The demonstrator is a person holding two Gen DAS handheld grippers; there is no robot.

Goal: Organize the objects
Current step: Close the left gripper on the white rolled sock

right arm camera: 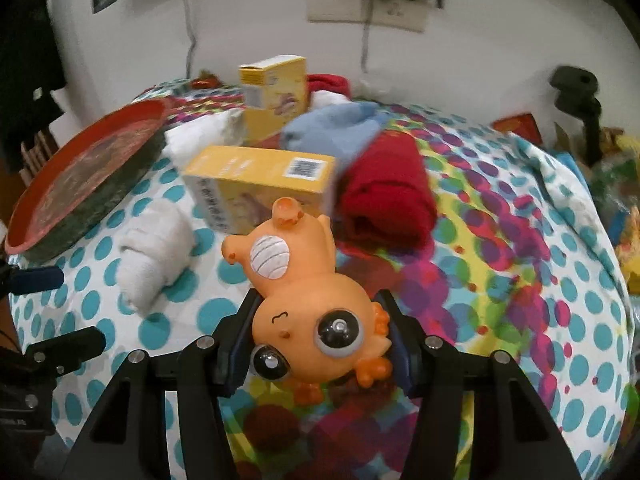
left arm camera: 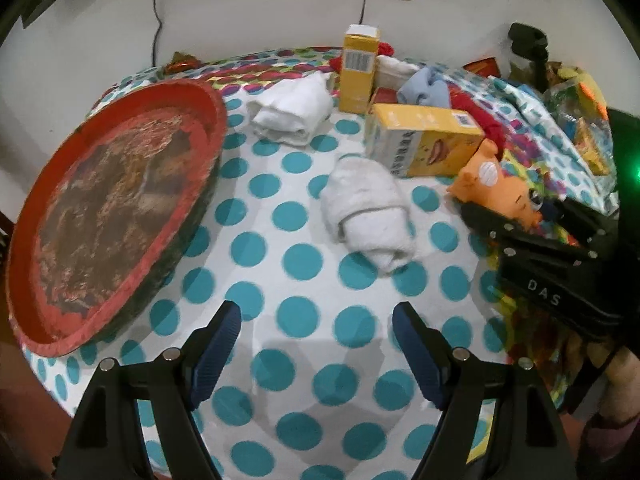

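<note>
My right gripper (right arm camera: 320, 316) is shut on an orange toy animal (right arm camera: 308, 292), gripping its big-eyed head, held above the dotted tablecloth; the toy also shows in the left wrist view (left arm camera: 496, 188). My left gripper (left arm camera: 318, 332) is open and empty, low over the cloth, short of a rolled white towel (left arm camera: 370, 216). A yellow box (left arm camera: 424, 140) lies flat behind the towel and another yellow box (left arm camera: 358, 70) stands upright further back. A round red tray (left arm camera: 116, 208) leans at the left.
A folded white cloth (left arm camera: 292, 110), a blue cloth (right arm camera: 332, 128) and a red cloth (right arm camera: 386, 196) lie near the boxes. Wall sockets with cables (right arm camera: 372, 4) are behind. A black stand (right arm camera: 580, 104) and colourful packets (left arm camera: 580, 120) crowd the right side.
</note>
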